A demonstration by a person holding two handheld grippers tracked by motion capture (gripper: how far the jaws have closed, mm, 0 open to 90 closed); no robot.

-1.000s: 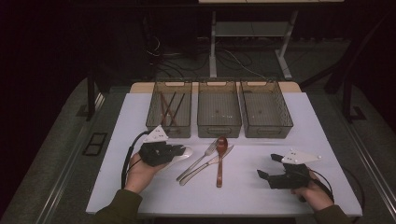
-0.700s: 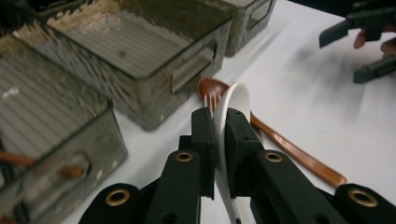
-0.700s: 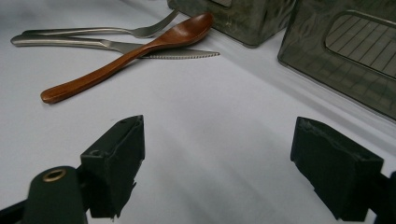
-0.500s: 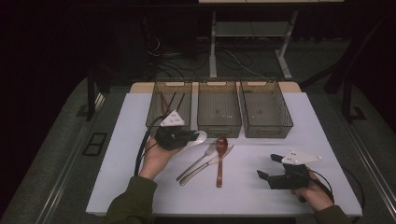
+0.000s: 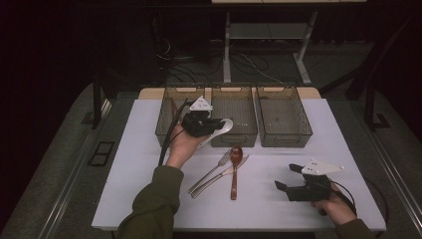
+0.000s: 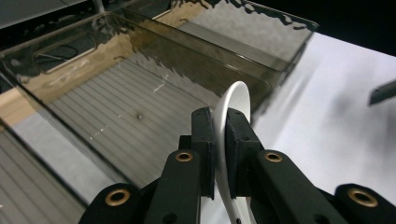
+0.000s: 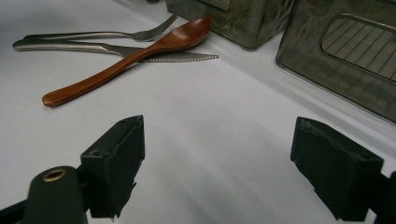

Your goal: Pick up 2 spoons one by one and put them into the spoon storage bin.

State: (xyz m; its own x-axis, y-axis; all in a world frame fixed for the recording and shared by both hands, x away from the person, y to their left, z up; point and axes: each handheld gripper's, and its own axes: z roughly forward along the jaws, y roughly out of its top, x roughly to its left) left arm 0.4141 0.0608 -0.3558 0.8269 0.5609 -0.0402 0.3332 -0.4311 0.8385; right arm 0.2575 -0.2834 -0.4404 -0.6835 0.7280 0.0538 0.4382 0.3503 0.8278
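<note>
Your left gripper (image 5: 215,125) is clamped on the white spoon (image 5: 222,128), which you see in the upper middle of the high view, held above the near edge of the middle bin (image 5: 234,115). In the left gripper view the spoon (image 6: 232,108) stands on its edge between the two black jaws, and its bowl end points up and away from you, over the ribbed floor of that bin (image 6: 140,107). So the long axis of the spoon runs out along the jaws, toward the bin and not across it. In my judgement the coming move depends on this: the bin lies just ahead and below the spoon tip, so you need only a short reach forward before you let go. Your right gripper (image 5: 291,178) rests at the lower right of the frame, jaws wide apart and holding nothing. The wooden spoon (image 5: 235,169), fork (image 5: 211,171) and knife (image 5: 219,176) lie on the table (image 5: 139,149) between your two hands, nearer to the right one.
</note>
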